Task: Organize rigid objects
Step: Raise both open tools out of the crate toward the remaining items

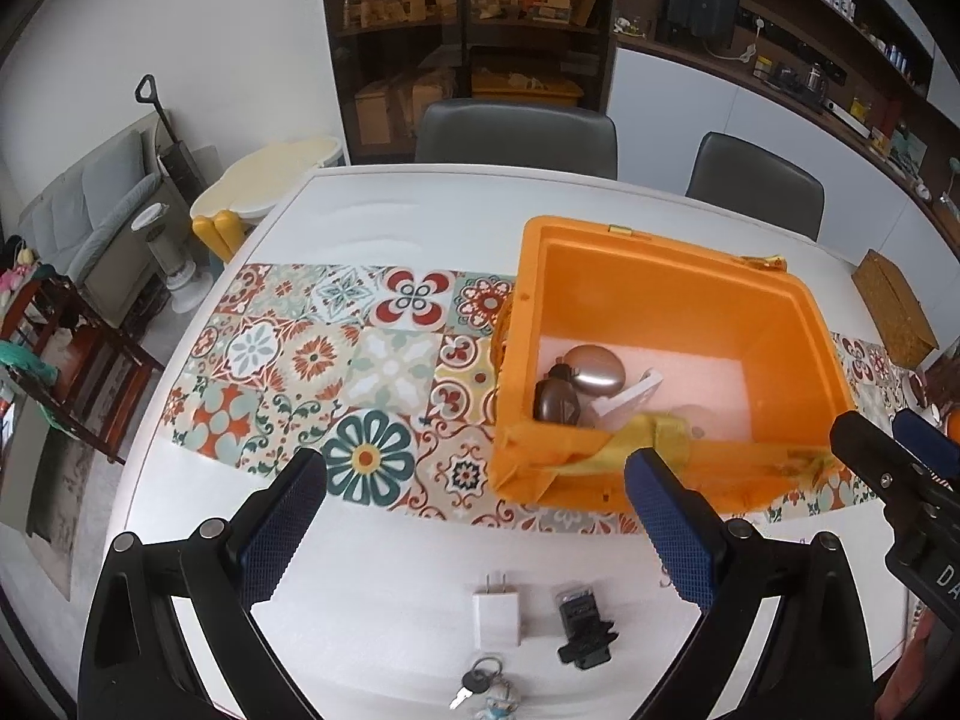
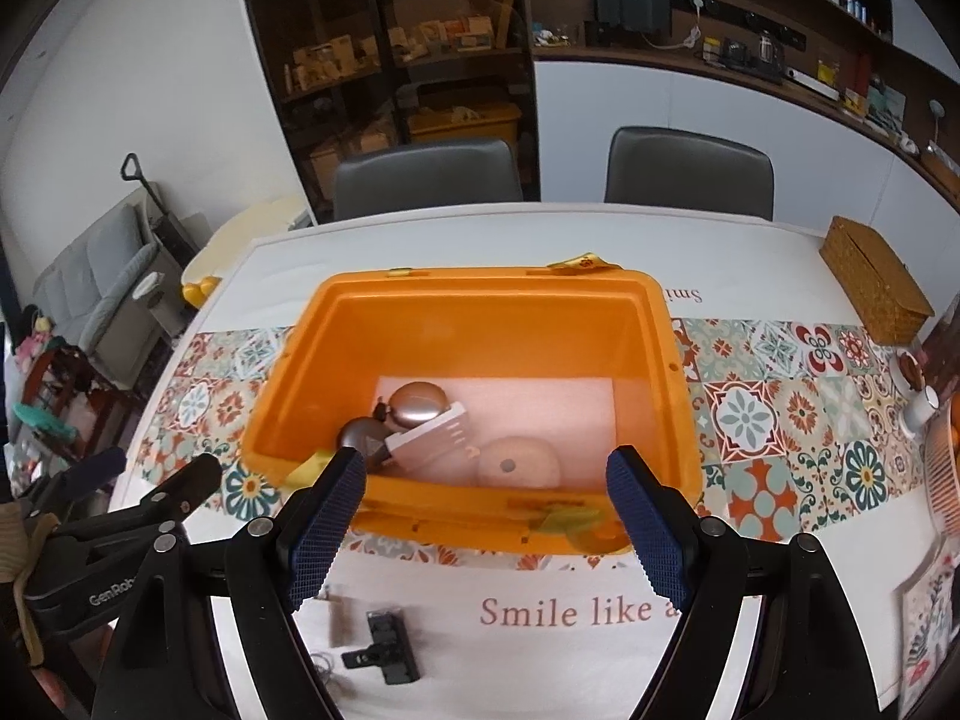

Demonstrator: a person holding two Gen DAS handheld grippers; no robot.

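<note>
orange bin [image 1: 672, 276] partly filled | white charger [image 1: 497, 618] seen below-between left gripper [image 1: 474, 516] fingers, long axis pointing away | both grippers spread, nothing pinched | left nearer

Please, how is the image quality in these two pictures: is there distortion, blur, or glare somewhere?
Left wrist view: strong fisheye bending, dark corners; the white table looks washed out near the charger, and the orange box is sharp. Right wrist view: the same curved edges; the round object inside the box looks pale and hazy, and the black clip is slightly soft.
</note>
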